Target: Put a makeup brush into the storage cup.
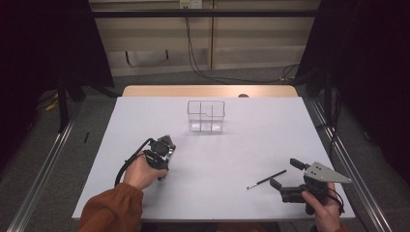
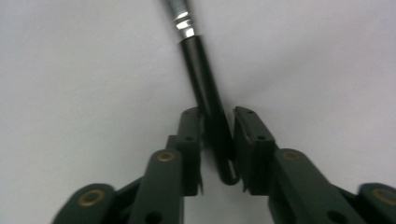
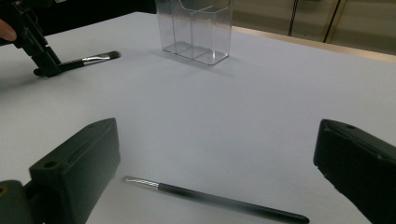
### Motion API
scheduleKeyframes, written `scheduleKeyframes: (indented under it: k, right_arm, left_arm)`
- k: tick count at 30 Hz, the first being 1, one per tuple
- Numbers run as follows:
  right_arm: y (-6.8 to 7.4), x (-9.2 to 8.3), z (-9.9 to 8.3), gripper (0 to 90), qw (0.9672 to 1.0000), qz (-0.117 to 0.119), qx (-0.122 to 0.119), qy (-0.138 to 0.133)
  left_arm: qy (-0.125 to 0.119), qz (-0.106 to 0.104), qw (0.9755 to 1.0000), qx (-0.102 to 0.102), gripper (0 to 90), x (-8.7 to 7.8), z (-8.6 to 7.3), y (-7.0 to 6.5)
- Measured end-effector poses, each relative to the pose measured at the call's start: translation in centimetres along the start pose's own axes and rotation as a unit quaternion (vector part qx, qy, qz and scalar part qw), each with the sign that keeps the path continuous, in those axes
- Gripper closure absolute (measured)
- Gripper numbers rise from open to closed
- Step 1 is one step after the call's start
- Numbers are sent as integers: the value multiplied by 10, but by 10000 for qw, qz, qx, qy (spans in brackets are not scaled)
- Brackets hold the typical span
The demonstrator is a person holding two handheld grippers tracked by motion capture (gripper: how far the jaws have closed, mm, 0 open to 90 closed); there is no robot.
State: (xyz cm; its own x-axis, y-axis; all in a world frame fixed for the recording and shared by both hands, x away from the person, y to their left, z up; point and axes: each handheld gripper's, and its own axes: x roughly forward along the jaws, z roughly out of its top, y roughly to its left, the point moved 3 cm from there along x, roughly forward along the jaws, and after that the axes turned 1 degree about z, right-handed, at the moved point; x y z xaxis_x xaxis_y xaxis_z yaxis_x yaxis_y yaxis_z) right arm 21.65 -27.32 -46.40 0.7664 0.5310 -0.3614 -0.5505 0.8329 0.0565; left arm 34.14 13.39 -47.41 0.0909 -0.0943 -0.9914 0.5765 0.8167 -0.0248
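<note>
While the left gripper [image 2: 218, 116] sat at the lower left of the white table [image 1: 241, 145] in the high view, its jaws were clamped on the black handle of a makeup brush [image 2: 205, 93], whose silver ferrule ran off the top edge of the left gripper view. In the right gripper view that brush [image 3: 88, 59] lay low against the table at the upper left, bristles toward a clear plastic organizer [image 3: 196, 32] at the top centre. The right gripper [image 1: 287, 174], at the lower right of the high view, stood wide open and empty. A thin liner brush [image 3: 215, 198] lay flat on the table between its jaws, touching neither.
</note>
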Motion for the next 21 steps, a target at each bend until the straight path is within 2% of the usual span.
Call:
scheduleKeyframes:
  k: [4,7,10,12,14,21]
  right_arm:
    - [0,-1,0,1,10000,3,8,-9]
    - [0,-1,0,1,10000,3,7,-12]
    - [0,-1,0,1,10000,12,8,-12]
    - [0,-1,0,1,10000,13,3,-6]
    - [0,-1,0,1,10000,7,10,4]
    - [0,0,0,1,10000,6,1,0]
  left_arm:
    - [9,-177,9998,-68,794,0,0,5]
    - [6,-77,10000,51,796,0,0,4]
    - [-15,-106,9999,48,796,0,0,4]
    - [-85,-181,9998,41,797,-1,-2,6]
    - [-281,-272,9992,38,797,-2,-6,8]
    - [-460,-397,9981,-25,798,-3,-9,11]
